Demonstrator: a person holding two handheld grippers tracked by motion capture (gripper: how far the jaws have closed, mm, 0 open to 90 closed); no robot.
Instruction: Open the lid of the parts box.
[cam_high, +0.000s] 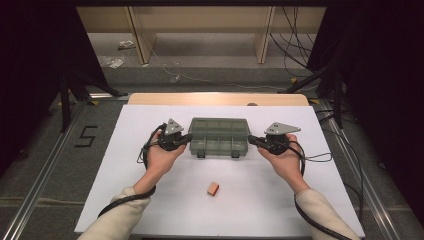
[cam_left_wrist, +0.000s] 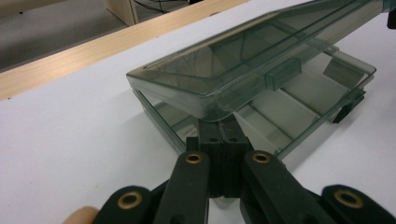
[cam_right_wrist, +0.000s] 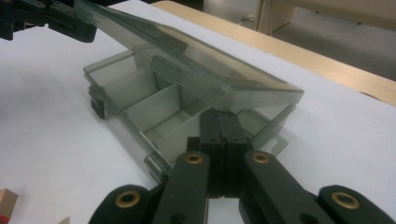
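Note:
A clear grey-green compartment box (cam_high: 219, 135) lies in the middle of the white table (cam_high: 280, 200). Its lid (cam_left_wrist: 224, 70) is tilted up at the front, showing the dividers inside (cam_right_wrist: 154, 105). My left gripper (cam_high: 189, 137) is at the box's left end, shut, and in the left gripper view its tips (cam_left_wrist: 219, 125) sit just under the raised lid's edge. My right gripper (cam_high: 250, 139) is at the right end, also shut, with its tips (cam_right_wrist: 219, 116) under the lid (cam_right_wrist: 219, 70) there. Nothing is pinched between either pair of jaws.
A small tan block with a red base (cam_high: 213, 188) lies on the table nearer the person, between the forearms; it also appears at the lower left of the right gripper view as the block (cam_right_wrist: 7, 203). A wooden strip (cam_high: 217, 98) borders the table's far edge. Cables trail on the floor.

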